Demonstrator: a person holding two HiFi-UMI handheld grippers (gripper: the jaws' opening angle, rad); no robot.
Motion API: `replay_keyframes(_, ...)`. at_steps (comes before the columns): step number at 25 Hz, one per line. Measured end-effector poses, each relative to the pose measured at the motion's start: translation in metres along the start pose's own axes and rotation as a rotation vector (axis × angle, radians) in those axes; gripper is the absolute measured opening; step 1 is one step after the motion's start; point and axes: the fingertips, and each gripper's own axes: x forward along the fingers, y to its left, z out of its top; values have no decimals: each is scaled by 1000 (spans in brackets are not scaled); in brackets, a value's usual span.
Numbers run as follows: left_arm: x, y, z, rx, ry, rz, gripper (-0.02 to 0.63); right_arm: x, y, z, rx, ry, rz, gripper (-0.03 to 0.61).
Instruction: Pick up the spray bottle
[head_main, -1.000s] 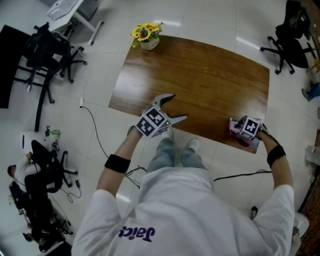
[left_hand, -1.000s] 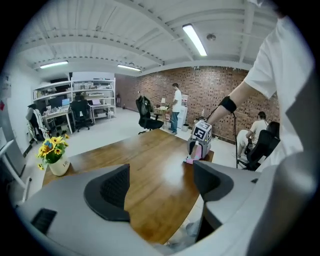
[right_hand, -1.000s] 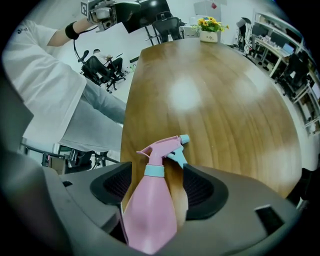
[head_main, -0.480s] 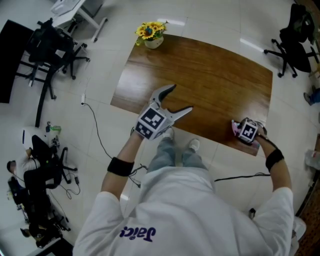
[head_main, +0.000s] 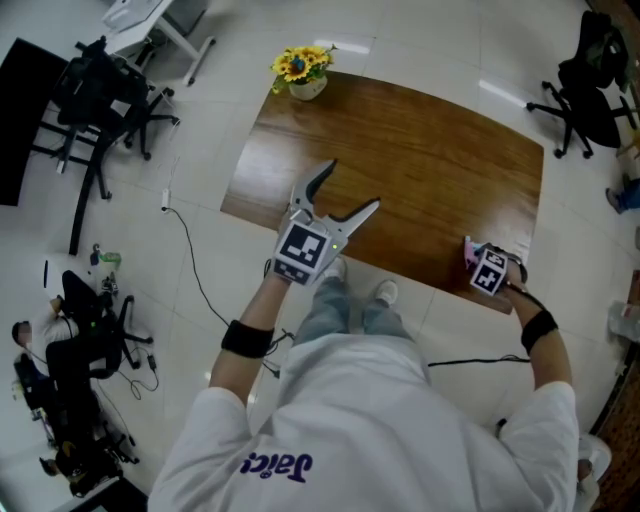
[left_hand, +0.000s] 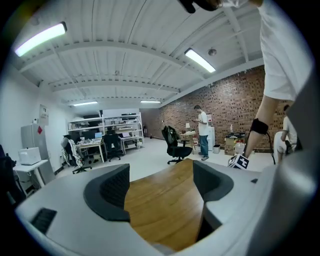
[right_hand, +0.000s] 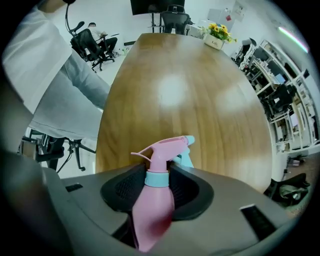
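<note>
A pink spray bottle (right_hand: 152, 200) with a light blue collar and nozzle stands at the near right corner of the brown wooden table (head_main: 400, 150). My right gripper (right_hand: 157, 182) points straight down over it. Its jaws are closing tight and the pads press on the bottle's neck. In the head view only a bit of the pink bottle (head_main: 468, 250) shows beside the right gripper (head_main: 487, 270). My left gripper (head_main: 352, 187) hangs open and empty above the table's near edge. The left gripper view has only bare table (left_hand: 165, 205) between its jaws.
A pot of yellow flowers (head_main: 300, 70) stands at the table's far left corner. Black office chairs stand on the floor at left (head_main: 100, 100) and far right (head_main: 590, 70). A cable (head_main: 190, 260) trails on the floor. A person (left_hand: 202, 130) stands far off.
My left gripper has risen and tipped its jaws up, further over the table. The right gripper has sunk slightly onto the bottle at the table's corner.
</note>
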Motion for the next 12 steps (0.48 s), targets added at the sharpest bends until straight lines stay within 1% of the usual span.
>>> replay_keyframes(2, -4, 1, 7, 15, -19, 13, 408, -2, -4, 7, 27, -30, -13, 152)
replay_keyframes(4, -7, 0, 16, 29, -39, 14, 408, -9, -12, 17, 79, -76, -27, 150)
replay_keyframes(6, -10, 1, 25, 33, -62, 17, 408, -21, -25, 31, 116, -128, -73, 150)
replay_keyframes(9, -14, 6, 29, 5, -104, 30, 408, -45, -46, 55, 169, -222, -144, 150)
replay_keyframes(12, -19, 13, 32, 4, -150, 53, 408, -72, -68, 74, 252, -324, -202, 150)
